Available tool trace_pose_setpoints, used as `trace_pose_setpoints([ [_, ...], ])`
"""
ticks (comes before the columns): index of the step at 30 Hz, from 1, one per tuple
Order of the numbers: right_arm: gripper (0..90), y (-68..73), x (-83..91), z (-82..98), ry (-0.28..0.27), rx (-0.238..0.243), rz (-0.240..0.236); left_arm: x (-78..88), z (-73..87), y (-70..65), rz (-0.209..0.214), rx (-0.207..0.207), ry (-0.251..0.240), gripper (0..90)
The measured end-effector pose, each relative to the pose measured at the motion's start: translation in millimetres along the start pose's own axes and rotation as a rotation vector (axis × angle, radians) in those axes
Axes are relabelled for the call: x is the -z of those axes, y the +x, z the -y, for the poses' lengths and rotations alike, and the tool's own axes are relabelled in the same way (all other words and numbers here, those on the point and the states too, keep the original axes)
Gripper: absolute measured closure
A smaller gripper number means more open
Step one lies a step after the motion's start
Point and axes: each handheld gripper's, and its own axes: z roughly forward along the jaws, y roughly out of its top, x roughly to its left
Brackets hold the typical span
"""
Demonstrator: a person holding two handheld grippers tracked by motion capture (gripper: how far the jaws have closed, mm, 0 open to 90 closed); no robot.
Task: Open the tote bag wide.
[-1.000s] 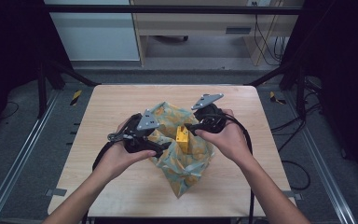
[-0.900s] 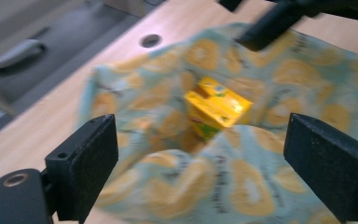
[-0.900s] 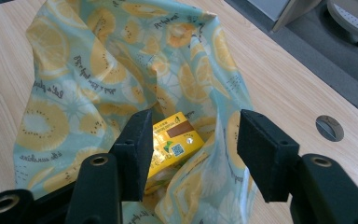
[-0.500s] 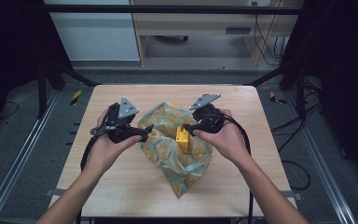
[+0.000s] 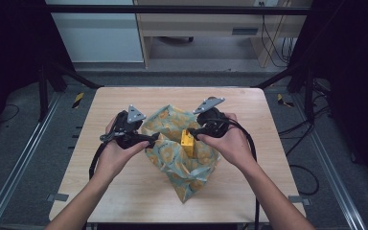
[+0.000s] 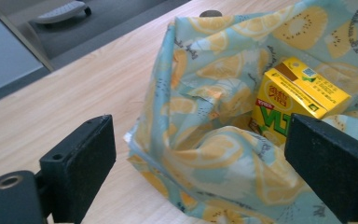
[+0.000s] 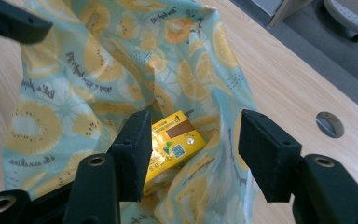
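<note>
A pale blue cloth [image 5: 182, 167] printed with lemon slices lies bunched up in the middle of the wooden table [image 5: 124, 100]. A yellow drink carton [image 5: 188, 142] stands in its hollow. My left gripper [image 5: 149, 139] is at the cloth's left edge. In the left gripper view its jaws stand wide open [image 6: 200, 140] around a raised fold of the cloth [image 6: 205, 93], with the carton [image 6: 298, 93] beyond. My right gripper [image 5: 195, 133] is at the carton's right side. Its jaws are open [image 7: 196, 128] above the carton [image 7: 177, 140] and a standing cloth edge [image 7: 223, 135], pressing on neither.
The table has bare wood on all sides of the cloth and a round cable hole [image 7: 330, 124] near its far edge. Black frame posts [image 5: 48, 81] flank the table, and cables [image 5: 302, 167] trail on the floor at the right.
My left gripper drew off the cloth to the left, then came back down to the cloth's left edge. The right gripper and the carton have stayed put.
</note>
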Motion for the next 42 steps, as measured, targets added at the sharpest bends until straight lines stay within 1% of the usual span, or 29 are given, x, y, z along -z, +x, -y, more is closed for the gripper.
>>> trace_pose_setpoints([
  [1, 44.9, -0.1, -0.8, 1.6, 0.001, -0.007, 0.0, 0.0, 0.0, 0.0, 0.0, 0.0, 0.0, 8.0],
  [3, 44.9, -0.7, -2.6, 5.4, 0.007, -0.013, -0.001, -3.3, 4.0, -3.2, 0.012, 0.017, 0.004, 7.3],
  [4, 44.9, -0.7, -3.1, 6.9, 0.012, -0.016, -0.001, -3.5, 5.0, -4.0, 0.016, 0.016, 0.007, 7.3],
  [5, 45.0, -0.7, -3.8, 8.2, 0.011, -0.018, -0.002, -4.2, 6.1, -5.4, 0.017, 0.024, 0.0, 7.4],
  [6, 45.0, -0.7, -3.7, 9.2, 0.015, -0.022, -0.002, -4.3, 7.0, -5.8, 0.018, 0.02, 0.005, 7.4],
  [9, 45.6, -1.3, -4.5, 11.4, 0.013, -0.025, -0.004, -6.1, 9.4, -7.3, 0.022, 0.029, 0.007, 8.9],
  [11, 47.1, -1.7, -4.3, 12.5, 0.019, -0.023, -0.004, -6.2, 14.3, -8.0, 0.022, 0.039, 0.01, 12.2],
  [12, 47.8, -1.5, -4.1, 13.0, 0.022, -0.025, 0.0, -6.1, 16.4, -7.6, 0.022, 0.04, 0.012, 14.1],
  [14, 49.3, -2.1, -4.1, 14.5, 0.023, -0.023, -0.003, -4.6, 20.8, -5.9, 0.006, 0.043, 0.017, 14.6],
  [15, 50.2, -2.1, -3.9, 15.1, 0.027, -0.024, -0.003, -4.6, 20.8, -5.9, 0.006, 0.043, 0.017, 14.6],
  [16, 51.1, -2.1, -4.0, 15.8, 0.024, -0.023, -0.005, -2.3, 25.6, -3.3, -0.009, 0.043, 0.016, 14.6],
  [18, 54.0, -1.3, -4.7, 16.6, 0.029, -0.023, -0.008, -0.6, 30.0, -0.4, -0.007, 0.061, 0.015, 14.6],
  [19, 54.0, -1.3, -4.7, 16.6, 0.029, -0.023, -0.008, -0.6, 30.0, -0.4, -0.007, 0.061, 0.015, 14.6],
  [21, 57.4, -0.4, -7.3, 17.1, 0.046, -0.018, -0.005, 0.2, 34.0, 2.2, 0.004, 0.075, 0.019, 14.7],
  [23, 59.7, 0.5, -9.1, 16.9, 0.052, -0.018, -0.005, 0.5, 34.7, 2.8, 0.008, 0.073, 0.023, 16.8],
  [25, 63.7, 1.6, -10.6, 16.9, 0.056, -0.02, -0.008, -1.3, 36.9, 4.3, 0.027, 0.084, 0.037, 19.5],
  [26, 66.4, 2.0, -11.1, 16.8, 0.061, -0.016, -0.007, -2.5, 37.8, 4.9, 0.037, 0.089, 0.044, 21.8],
  [27, 66.4, 2.0, -11.1, 16.8, 0.061, -0.016, -0.007, -2.5, 37.8, 4.9, 0.037, 0.089, 0.044, 24.9],
  [28, 71.5, 3.3, -11.7, 16.9, 0.069, -0.009, -0.01, -4.9, 39.7, 5.9, 0.049, 0.099, 0.053, 28.9],
  [29, 71.5, 3.3, -11.7, 16.9, 0.069, -0.009, -0.01, -4.9, 39.7, 5.9, 0.049, 0.099, 0.053, 34.6],
  [30, 78.7, 3.9, -11.3, 17.0, 0.065, -0.002, -0.006, -6.5, 41.0, 5.9, 0.066, 0.1, 0.059, 40.2],
  [31, 81.6, 3.9, -10.6, 17.0, 0.061, -0.001, -0.006, -7.2, 41.5, 5.2, 0.074, 0.095, 0.063, 44.5],
  [32, 84.0, 3.4, -9.7, 17.1, 0.059, 0.0, -0.005, -7.9, 42.1, 4.7, 0.077, 0.084, 0.066, 50.9],
  [33, 84.0, 3.4, -9.7, 17.1, 0.059, 0.0, -0.005, -7.9, 42.1, 4.7, 0.077, 0.084, 0.066, 56.7],
  [34, 88.2, 2.3, -8.5, 17.4, 0.047, -0.002, -0.005, -9.8, 43.2, 3.4, 0.096, 0.075, 0.07, 62.6],
  [37, 89.9, 1.4, -6.7, 18.2, 0.042, -0.004, -0.003, -11.2, 44.2, 2.2, 0.118, 0.055, 0.067, 79.2],
  [38, 90.0, 1.2, -6.1, 18.5, 0.038, -0.005, -0.003, -11.4, 44.1, 1.5, 0.125, 0.051, 0.066, 82.4],
  [39, 90.0, 1.0, -5.3, 18.9, 0.035, -0.007, 0.0, -11.1, 43.5, 1.0, 0.124, 0.034, 0.065, 85.2],
  [42, 90.0, -1.8, -1.4, 20.7, 0.027, -0.011, 0.01, -8.0, 39.4, -1.7, 0.106, 0.003, 0.051, 88.5],
])
